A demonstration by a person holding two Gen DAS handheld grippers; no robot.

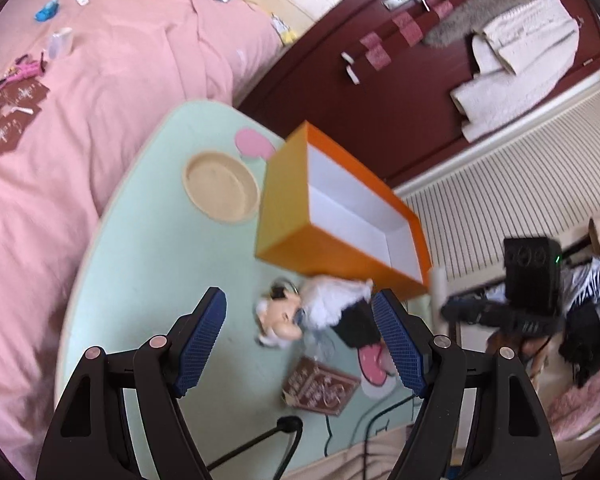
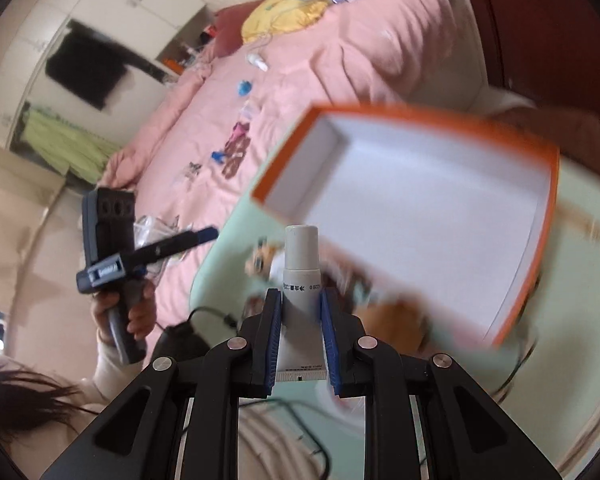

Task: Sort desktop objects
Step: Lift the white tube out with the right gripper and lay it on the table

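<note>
An open orange box with a white inside [image 1: 352, 208] stands on the pale green table [image 1: 140, 260]; it also shows in the right wrist view [image 2: 420, 216]. My left gripper [image 1: 300, 332] is open above a doll with a white top and black skirt [image 1: 320, 312] lying on the table. A brown printed card [image 1: 320, 386] lies below the doll. My right gripper [image 2: 300, 312] is shut on a white tube with a cap [image 2: 301, 276], held above the table near the box's front edge. The right gripper shows blurred in the left wrist view [image 1: 460, 312].
A round beige plate [image 1: 221, 187] sits on the table left of the box. A pink bedspread [image 1: 80, 160] with several small items lies beyond the table. A black cable [image 1: 284, 432] runs over the table's near edge. A dark red door [image 1: 440, 60] stands behind.
</note>
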